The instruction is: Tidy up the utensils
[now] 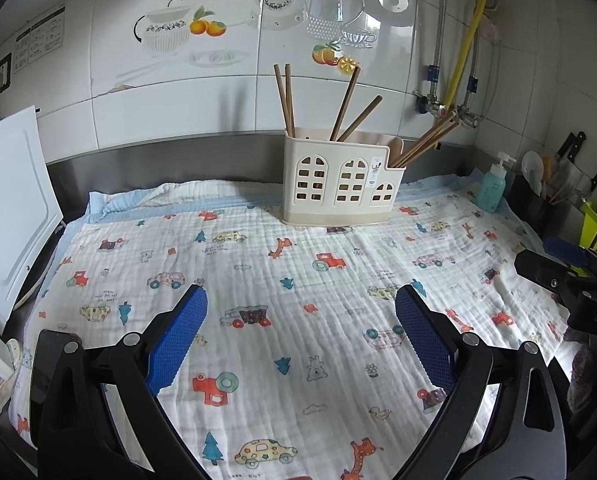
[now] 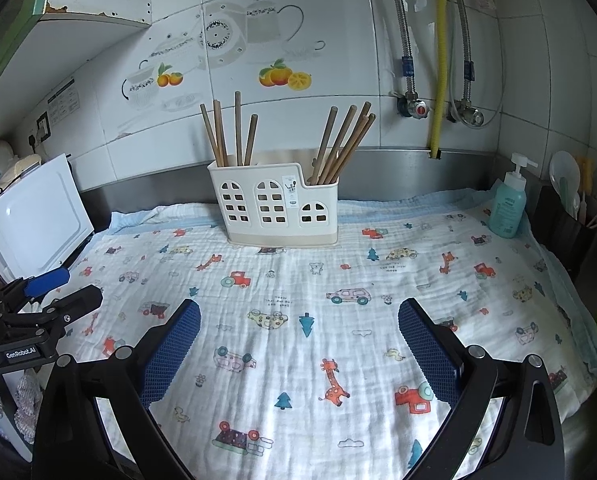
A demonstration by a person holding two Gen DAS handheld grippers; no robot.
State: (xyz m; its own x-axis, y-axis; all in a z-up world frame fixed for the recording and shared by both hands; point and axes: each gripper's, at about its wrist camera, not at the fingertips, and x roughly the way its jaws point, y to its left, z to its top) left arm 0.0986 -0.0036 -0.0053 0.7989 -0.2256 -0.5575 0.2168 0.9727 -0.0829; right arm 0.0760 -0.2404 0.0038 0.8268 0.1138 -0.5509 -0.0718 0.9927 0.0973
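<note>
You have 1 utensil holder (image 2: 276,206) w/ 8 chopsticks (image 2: 340,146): 4 in the left section, 4 in the right. Also 1 soap pump bottle (image 2: 508,204), 1 printed cloth (image 2: 298,300), 2 tongs.

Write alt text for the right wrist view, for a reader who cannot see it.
A cream utensil holder with wooden chopsticks stands at the back of a cartoon-print cloth. The right gripper is open and empty above the cloth, the left gripper at the left edge. A teal pump bottle stands far right.
</note>
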